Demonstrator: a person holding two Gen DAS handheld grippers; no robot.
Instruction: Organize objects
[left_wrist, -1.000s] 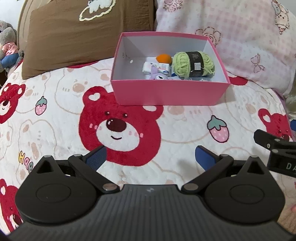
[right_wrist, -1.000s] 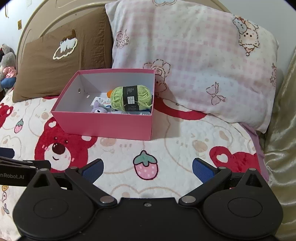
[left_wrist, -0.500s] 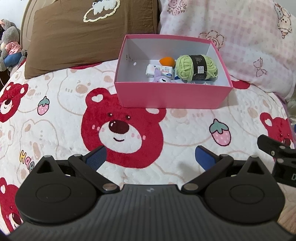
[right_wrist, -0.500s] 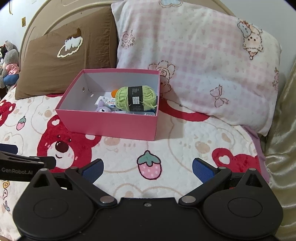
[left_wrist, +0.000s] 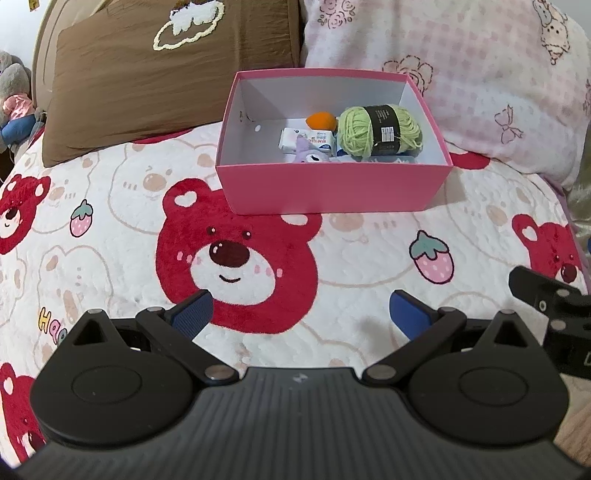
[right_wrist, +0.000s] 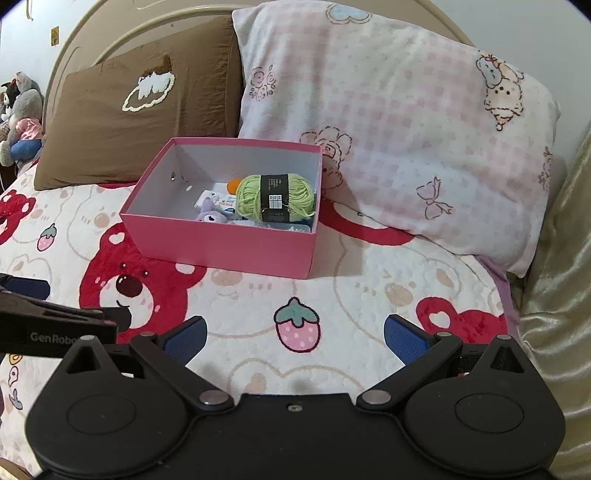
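A pink box sits on the bear-print bedspread, in front of the pillows. Inside it lie a green yarn ball, an orange ball, a white packet and a small purple plush. My left gripper is open and empty, low over the bedspread, well short of the box. Open and empty too, my right gripper hovers to the right of the left one. Each gripper shows at the edge of the other's view.
A brown pillow and a pink checked pillow lean against the headboard behind the box. Stuffed toys sit at the far left. A shiny beige cover rises on the right. Open bedspread lies between grippers and box.
Both grippers have drawn back and risen slightly, so the box sits lower and a bit farther off in both views. Both stayed open and empty.
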